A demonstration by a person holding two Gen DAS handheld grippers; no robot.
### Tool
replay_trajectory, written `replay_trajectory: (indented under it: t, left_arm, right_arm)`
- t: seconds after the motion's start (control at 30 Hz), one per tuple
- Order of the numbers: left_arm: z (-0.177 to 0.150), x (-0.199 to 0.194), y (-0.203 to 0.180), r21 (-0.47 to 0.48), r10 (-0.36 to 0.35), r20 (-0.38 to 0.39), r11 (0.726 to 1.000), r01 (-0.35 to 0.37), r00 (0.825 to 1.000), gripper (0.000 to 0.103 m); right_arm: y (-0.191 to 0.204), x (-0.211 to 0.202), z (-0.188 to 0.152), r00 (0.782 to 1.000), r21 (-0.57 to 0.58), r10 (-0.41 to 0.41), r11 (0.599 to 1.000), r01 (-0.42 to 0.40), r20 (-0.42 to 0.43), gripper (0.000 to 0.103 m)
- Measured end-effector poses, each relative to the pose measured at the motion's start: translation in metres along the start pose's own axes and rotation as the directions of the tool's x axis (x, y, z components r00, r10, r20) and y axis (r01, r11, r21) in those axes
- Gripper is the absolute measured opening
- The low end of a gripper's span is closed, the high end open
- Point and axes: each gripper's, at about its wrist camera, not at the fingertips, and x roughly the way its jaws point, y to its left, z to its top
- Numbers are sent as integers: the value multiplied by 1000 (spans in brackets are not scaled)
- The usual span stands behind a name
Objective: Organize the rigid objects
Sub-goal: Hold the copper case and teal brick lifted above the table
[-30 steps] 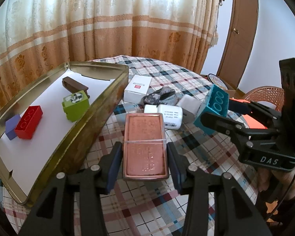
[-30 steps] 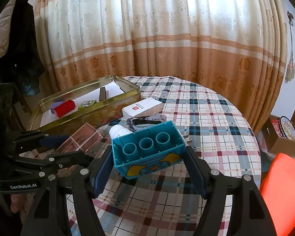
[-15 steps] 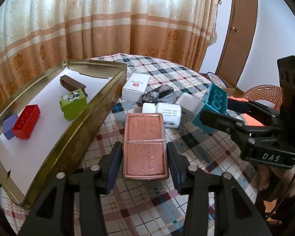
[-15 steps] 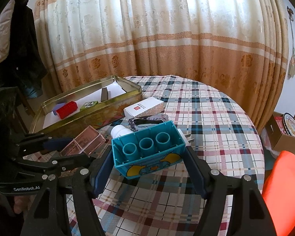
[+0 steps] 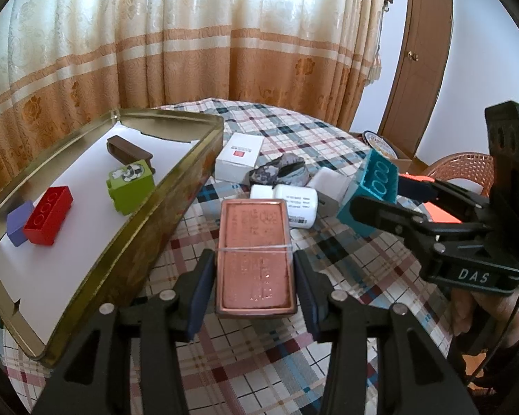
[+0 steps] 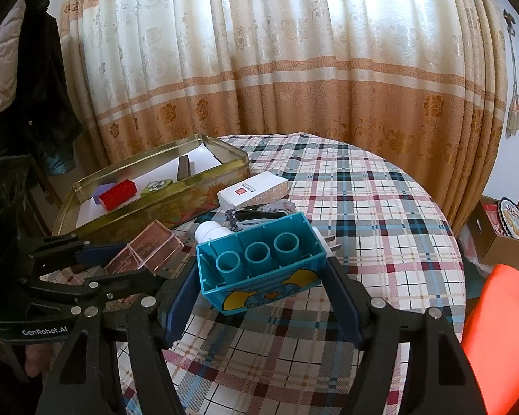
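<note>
Left wrist view has the left gripper (image 5: 256, 273) closed on a pink clear box (image 5: 254, 252), its fingers (image 5: 200, 294) pressing the two long sides near the near end, held above the plaid desk (image 5: 259, 363). At ten o'clock lies the gold tin tray (image 5: 148, 228), holding a red brick (image 5: 48, 214), a purple block (image 5: 19, 221), a green block (image 5: 131, 186) and a brown piece (image 5: 128, 148). The right gripper (image 6: 259, 276) is clamped on a teal brick (image 6: 259, 256) by its short ends, hollow underside toward the camera.

Both loads look like stiff, light plastic. The pink box looks smooth-walled, so it could slip; a band crosses its lid, and I would keep the grip on the sides, clear of that band. The teal brick's thin open walls may flex, so its ends seem the sound place to hold.

Only the left view shows the tray's floor and free room, plus a white bottle (image 5: 290, 204) at twelve o'clock. Only the right view shows the brick's tubes and printed side, and a white carton (image 6: 252, 190) just beside the tray.
</note>
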Motion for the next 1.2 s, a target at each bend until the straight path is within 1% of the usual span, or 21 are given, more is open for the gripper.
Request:
replay_trajectory:
  t: [0.13, 0.33, 0.6, 0.7, 1.2]
  left_arm:
    - [0, 0, 2, -9, -17, -2, 1000, 17, 1000, 45]
    - [0, -2, 3, -11, -19, 7, 1000, 19, 1000, 45]
    - [-1, -11, 1, -7, -13, 59, 1000, 13, 998, 45]
    - [-1, -13, 4, -18, -18, 70, 1000, 19, 997, 45]
    - [-2, -20, 4, -11, -24, 115, 1000, 25, 993, 45]
  right_arm:
    - [0, 0, 0, 1000, 0, 3, 1000, -3, -3, 72]
    - [-2, 0, 0, 1000, 13, 13, 1000, -13, 2, 72]
    - [2, -8, -1, 998, -18, 25, 1000, -24, 51, 72]
    - [3, -10, -1, 998, -24, 23, 999, -22, 65, 72]
    - [3, -19, -3, 992, -33, 36, 999, -32, 121, 72]
